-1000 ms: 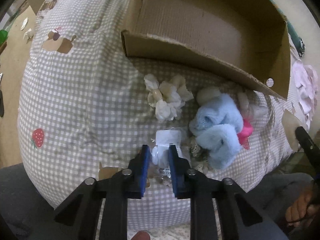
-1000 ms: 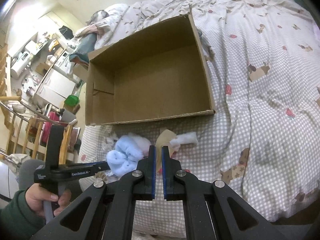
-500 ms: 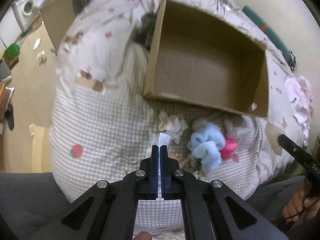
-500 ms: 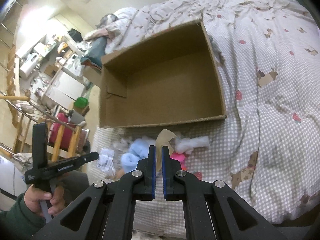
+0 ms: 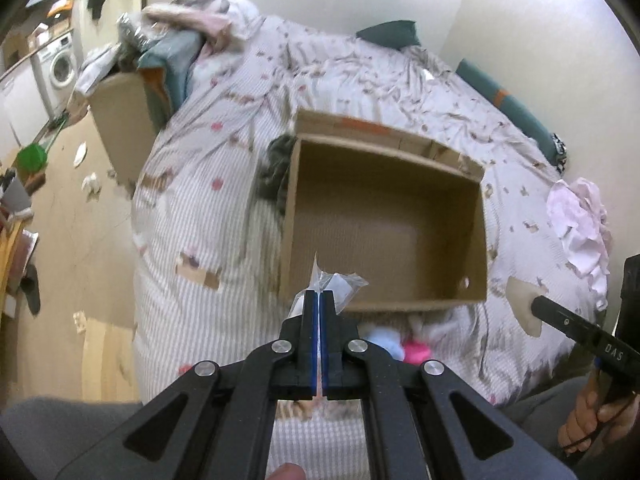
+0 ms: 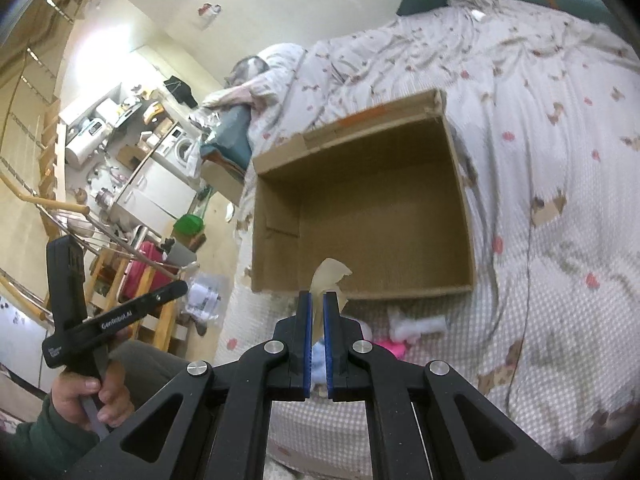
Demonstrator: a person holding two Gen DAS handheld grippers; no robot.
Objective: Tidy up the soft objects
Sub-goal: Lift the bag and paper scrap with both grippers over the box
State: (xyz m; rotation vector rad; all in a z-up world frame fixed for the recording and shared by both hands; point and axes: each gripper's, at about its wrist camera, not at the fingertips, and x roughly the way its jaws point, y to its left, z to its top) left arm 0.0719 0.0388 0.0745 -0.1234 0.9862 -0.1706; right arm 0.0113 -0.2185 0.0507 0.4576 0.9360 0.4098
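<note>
An open cardboard box (image 5: 384, 216) lies on the checked bedspread; it also shows in the right wrist view (image 6: 360, 216). My left gripper (image 5: 319, 296) is shut on a clear plastic packet with white contents (image 5: 340, 286), held up in front of the box's near wall. My right gripper (image 6: 318, 298) is shut on a beige cloth piece (image 6: 328, 276), also in front of the box's near wall. A light blue fluffy item (image 5: 386, 340), a pink item (image 5: 418, 351) and a white fluffy piece (image 6: 416, 322) lie on the bed below the box.
The bed (image 6: 540, 160) stretches right and back, with a dark cushion (image 5: 390, 34) and clothes piled at its head. A pale pink cloth (image 5: 580, 224) lies right of the box. A wooden floor (image 5: 68, 240) with litter lies at left.
My left gripper closed on the plastic packet and lifted it from the bed up to the box's near wall. My right gripper rose with the beige piece still in it.
</note>
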